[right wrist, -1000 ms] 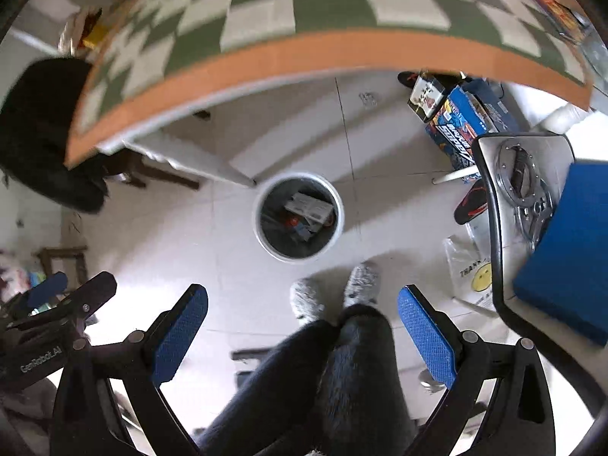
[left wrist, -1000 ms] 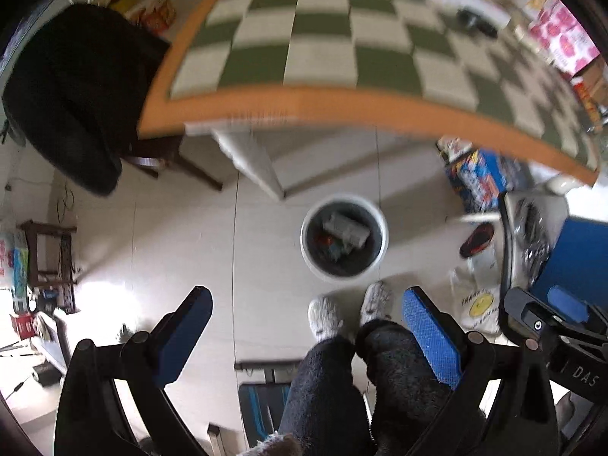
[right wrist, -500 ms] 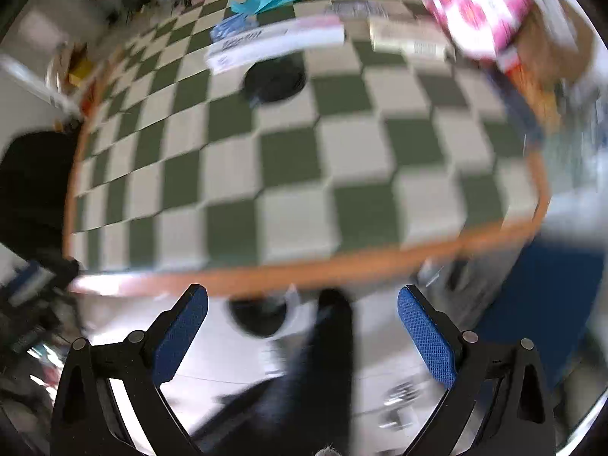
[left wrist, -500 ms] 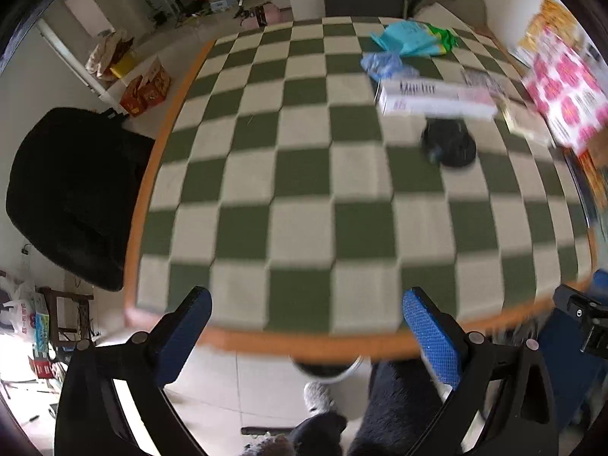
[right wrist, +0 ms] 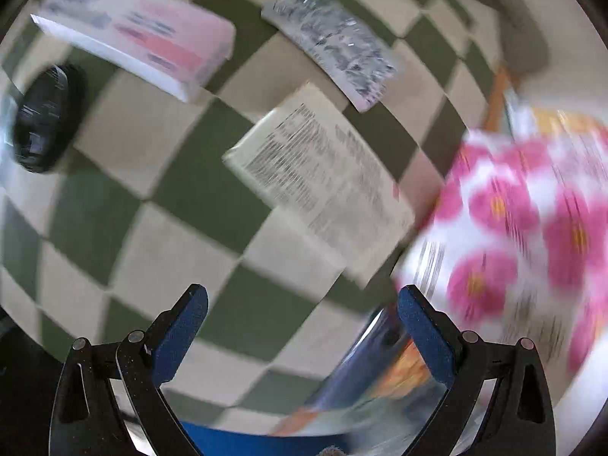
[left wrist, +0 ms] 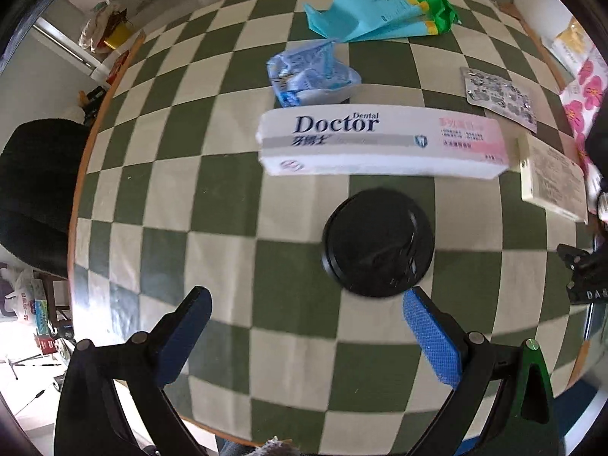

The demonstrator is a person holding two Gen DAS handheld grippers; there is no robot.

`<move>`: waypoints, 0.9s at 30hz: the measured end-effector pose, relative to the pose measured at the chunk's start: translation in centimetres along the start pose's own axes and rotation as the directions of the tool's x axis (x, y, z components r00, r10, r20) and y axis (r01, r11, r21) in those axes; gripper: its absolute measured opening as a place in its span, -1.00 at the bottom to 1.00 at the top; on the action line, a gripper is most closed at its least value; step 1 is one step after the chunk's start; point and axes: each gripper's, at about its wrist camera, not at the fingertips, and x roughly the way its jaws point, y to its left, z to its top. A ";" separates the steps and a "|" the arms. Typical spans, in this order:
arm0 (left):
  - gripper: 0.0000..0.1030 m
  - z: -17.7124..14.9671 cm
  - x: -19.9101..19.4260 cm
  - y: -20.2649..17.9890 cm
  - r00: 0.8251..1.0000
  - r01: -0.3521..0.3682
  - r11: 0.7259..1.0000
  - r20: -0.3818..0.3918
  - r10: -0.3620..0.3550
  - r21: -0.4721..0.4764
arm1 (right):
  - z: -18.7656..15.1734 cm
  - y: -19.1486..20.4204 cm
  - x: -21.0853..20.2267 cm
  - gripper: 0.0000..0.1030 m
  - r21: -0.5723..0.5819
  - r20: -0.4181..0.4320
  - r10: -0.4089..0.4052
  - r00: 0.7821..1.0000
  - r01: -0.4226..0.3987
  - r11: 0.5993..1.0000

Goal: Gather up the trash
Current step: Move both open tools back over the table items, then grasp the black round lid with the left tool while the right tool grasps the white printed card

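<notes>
Your left gripper (left wrist: 306,313) has its fingers wide open and empty, with the round black plastic lid (left wrist: 377,242) just ahead by the right finger. Your right gripper (right wrist: 302,313) is gaping empty too, and the cream printed cardboard box (right wrist: 317,185) lies on the checkered desk (right wrist: 182,190) ahead between the fingers.

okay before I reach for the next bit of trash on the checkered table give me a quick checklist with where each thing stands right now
1. Left gripper open and empty: ok.
2. Right gripper open and empty: ok.
3. Black lid lying just ahead of the left gripper, untouched: ok.
4. Cream box ahead of the right gripper, apart from the toothpaste box: ok.
5. Right wrist view sharp enough to aim: not ok, heavily blurred.
6. Trash bin in sight for the drop: not ok, in neither view.
</notes>
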 end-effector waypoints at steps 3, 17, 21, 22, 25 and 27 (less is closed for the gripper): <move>1.00 0.9 0.8 -0.3 1.000 -0.002 1.000 -0.022 0.002 -0.009 | 2.6 -1.3 2.4 0.96 -0.085 -0.060 -0.012 0.998 0.007 0.996; 1.00 1.9 1.9 0.8 0.999 -0.031 0.999 -0.044 0.029 -0.044 | 5.6 -8.2 5.9 0.92 -0.003 -0.113 0.246 0.963 -0.248 0.969; 1.00 1.7 1.8 1.6 0.999 -0.030 0.998 -0.046 0.027 -0.058 | 4.7 -10.9 6.5 0.86 0.270 -0.115 0.420 0.900 -0.379 0.885; 1.00 1.6 1.7 1.8 0.999 -0.029 0.998 -0.047 0.026 -0.064 | 4.2 -11.2 6.7 0.86 0.320 -0.112 0.460 0.881 -0.406 0.856; 1.00 1.6 1.8 2.5 0.998 -0.010 0.996 -0.057 0.005 -0.084 | 2.1 -12.6 7.6 0.87 0.522 -0.045 0.643 0.764 -0.531 0.667; 1.00 1.7 2.1 2.5 0.997 0.009 0.996 -0.070 -0.015 -0.090 | 1.2 -12.8 7.5 0.87 0.551 0.021 0.711 0.703 -0.601 0.579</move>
